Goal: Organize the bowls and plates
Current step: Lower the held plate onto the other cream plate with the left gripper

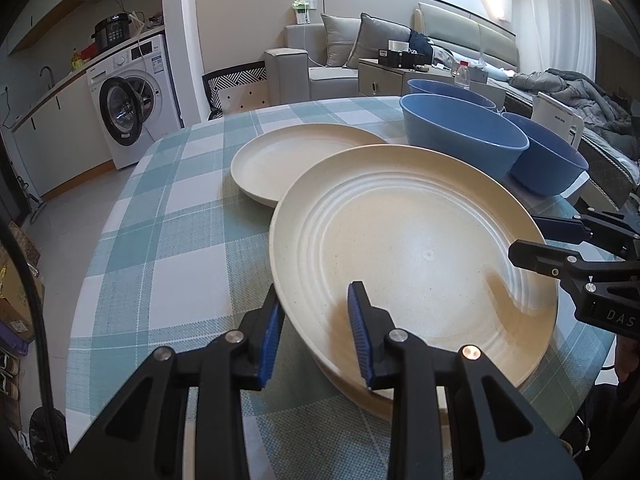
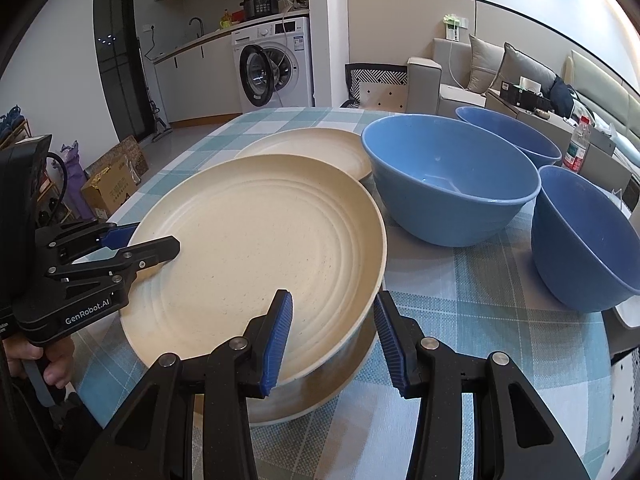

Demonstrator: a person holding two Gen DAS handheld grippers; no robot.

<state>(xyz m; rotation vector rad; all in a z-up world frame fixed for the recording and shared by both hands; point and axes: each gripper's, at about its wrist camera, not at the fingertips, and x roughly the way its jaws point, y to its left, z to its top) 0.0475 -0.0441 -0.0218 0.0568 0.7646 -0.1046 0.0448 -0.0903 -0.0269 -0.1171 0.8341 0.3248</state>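
I have both grippers on one large cream ribbed plate point(image 1: 416, 256), which is tilted, with a second cream plate point(image 2: 320, 392) right under it at the near edge of the round table with the teal-and-white checked cloth point(image 1: 168, 240). My left gripper point(image 1: 316, 332) is closed on the plate's rim, one blue pad under the edge and one on the upper face. My right gripper point(image 2: 332, 340) is closed on the opposite rim in the same way, one finger inside the plate and one outside; its jaws stand as narrow as they go, with only the rim between them.

A third cream plate point(image 1: 296, 160) lies flat by itself further back, its near edge just beside or slightly under the held plate's far rim; I cannot tell which. Three blue plastic bowls sit apart from each other on the right: a middle bowl point(image 2: 452, 184), a far bowl point(image 2: 512, 136) behind it, and a near bowl point(image 2: 584, 240) at the table's edge. None is nested in another.

My judgement: the task is at an early stage. The plate pile is only forming, with the held plate about to settle on the lower one. The back plate has yet to join it, and the bowls are not yet stacked.
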